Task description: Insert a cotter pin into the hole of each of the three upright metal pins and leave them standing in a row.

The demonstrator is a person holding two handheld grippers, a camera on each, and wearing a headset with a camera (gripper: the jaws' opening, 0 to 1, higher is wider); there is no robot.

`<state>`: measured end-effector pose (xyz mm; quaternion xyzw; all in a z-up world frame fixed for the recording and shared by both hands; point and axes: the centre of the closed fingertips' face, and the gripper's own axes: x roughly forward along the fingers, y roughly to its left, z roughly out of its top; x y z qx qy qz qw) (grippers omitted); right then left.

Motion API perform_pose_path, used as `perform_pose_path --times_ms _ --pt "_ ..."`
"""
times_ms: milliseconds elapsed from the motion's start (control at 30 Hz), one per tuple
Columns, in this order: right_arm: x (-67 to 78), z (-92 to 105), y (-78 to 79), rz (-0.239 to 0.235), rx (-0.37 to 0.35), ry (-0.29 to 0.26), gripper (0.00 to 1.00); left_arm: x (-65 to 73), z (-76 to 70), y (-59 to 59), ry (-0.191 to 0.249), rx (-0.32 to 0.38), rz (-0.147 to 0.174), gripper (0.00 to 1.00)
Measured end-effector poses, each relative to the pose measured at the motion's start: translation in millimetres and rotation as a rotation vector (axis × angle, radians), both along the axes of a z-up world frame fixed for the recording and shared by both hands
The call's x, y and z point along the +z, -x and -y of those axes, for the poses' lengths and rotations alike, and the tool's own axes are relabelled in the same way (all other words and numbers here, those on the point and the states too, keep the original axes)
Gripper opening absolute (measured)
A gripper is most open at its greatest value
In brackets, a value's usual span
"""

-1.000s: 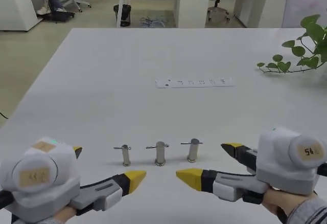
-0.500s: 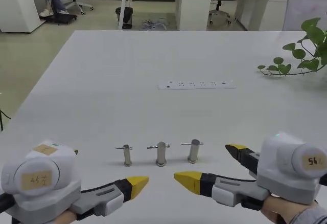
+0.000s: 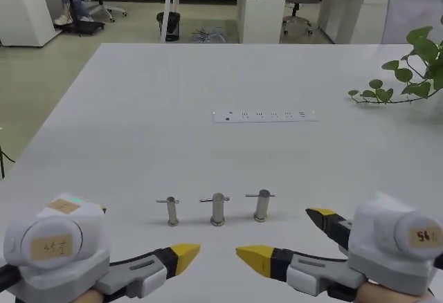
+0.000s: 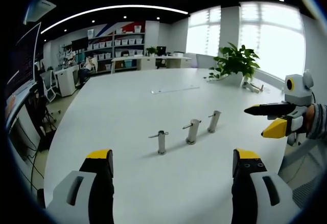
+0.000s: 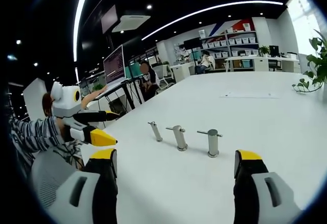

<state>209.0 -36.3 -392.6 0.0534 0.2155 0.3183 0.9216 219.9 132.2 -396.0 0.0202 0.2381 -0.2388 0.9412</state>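
Note:
Three upright metal pins stand in a row on the white table: left pin (image 3: 172,211), middle pin (image 3: 218,208), right pin (image 3: 261,205). A thin cotter pin crosses the top of each. My left gripper (image 3: 144,232) is open and empty, in front of and left of the row. My right gripper (image 3: 285,234) is open and empty, in front of and right of it. Between the yellow tips of the left gripper (image 4: 173,157) the pins (image 4: 192,131) appear a short way ahead. Between the tips of the right gripper (image 5: 176,156) the same pins (image 5: 179,137) show.
A white power strip (image 3: 263,115) lies across the table middle, beyond the pins. A potted plant (image 3: 408,75) trails over the right side. The bare table (image 3: 138,109) stretches far back. Desks and chairs stand beyond its far edge.
Both grippers have drawn back a little toward me, away from the row. The three pins have not moved.

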Motion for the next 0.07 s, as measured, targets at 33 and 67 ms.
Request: perform_pose_path --times_ms 33,67 --pt "0.1 0.2 0.0 0.000 0.000 -0.001 0.94 -0.2 -0.3 0.1 -0.002 0.000 0.000 0.96" --pt "0.0 0.3 -0.1 0.000 -0.001 -0.002 0.93 -0.5 -0.6 0.4 -0.004 0.001 -0.002 0.95"
